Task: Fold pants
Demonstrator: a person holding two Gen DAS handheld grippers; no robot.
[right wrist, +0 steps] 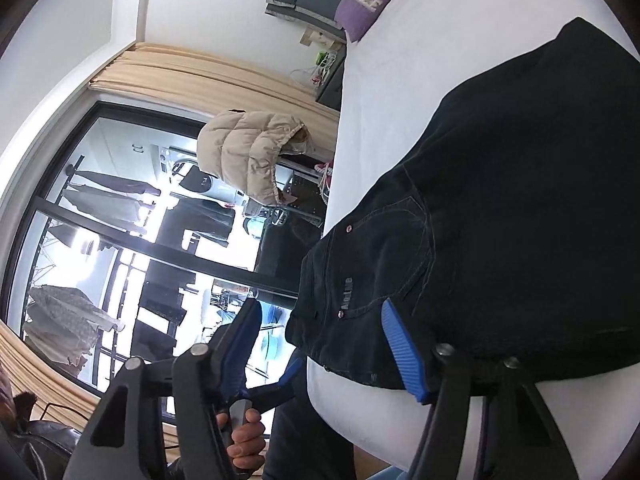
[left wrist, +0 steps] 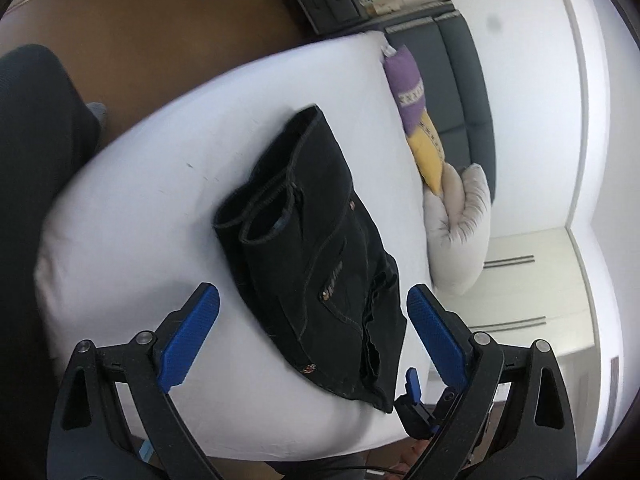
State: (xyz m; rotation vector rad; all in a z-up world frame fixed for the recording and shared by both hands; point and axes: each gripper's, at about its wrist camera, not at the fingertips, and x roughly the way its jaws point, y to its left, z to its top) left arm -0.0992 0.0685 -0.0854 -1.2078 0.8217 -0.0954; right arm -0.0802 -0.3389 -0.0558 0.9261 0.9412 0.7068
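Both jaws stand apart, gripping nothing. On the left gripper (left wrist: 314, 328) the blue pads (left wrist: 191, 336) are spread wide above the white mattress (left wrist: 132, 208), and the folded black pants (left wrist: 316, 248) lie between and beyond them, toward twelve o'clock, untouched. The right gripper (right wrist: 322, 344) is parted about halfway; its pad (right wrist: 402, 348) at three o'clock sits in front of the pants' (right wrist: 500, 208) waistband edge, though contact is unclear. A hand (right wrist: 246, 436) grips a handle at six o'clock.
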